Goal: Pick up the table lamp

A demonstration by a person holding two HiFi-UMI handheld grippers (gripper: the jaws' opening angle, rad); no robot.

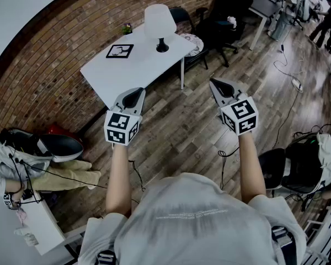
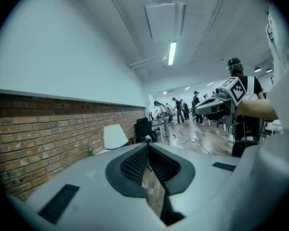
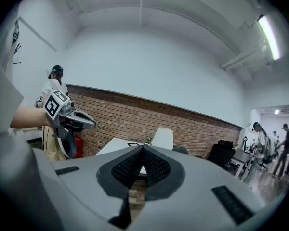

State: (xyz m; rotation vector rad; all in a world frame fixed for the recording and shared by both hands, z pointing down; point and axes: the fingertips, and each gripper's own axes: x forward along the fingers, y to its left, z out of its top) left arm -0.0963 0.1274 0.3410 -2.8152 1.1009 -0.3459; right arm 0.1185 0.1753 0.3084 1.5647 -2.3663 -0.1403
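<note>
The lamp (image 1: 159, 24) stands upright on the table (image 1: 116, 70) well ahead, while the left gripper (image 1: 133, 97) and right gripper (image 1: 223, 88) are empty, jaws pressed together, so it seems best to step close, spread one pair, and clamp the thin stem (image 1: 161, 41).

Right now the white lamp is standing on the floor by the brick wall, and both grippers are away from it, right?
No. The lamp stands on the white table, not the floor; the head view shows it. It is by the brick wall, and the left gripper and right gripper are both away from it.
</note>
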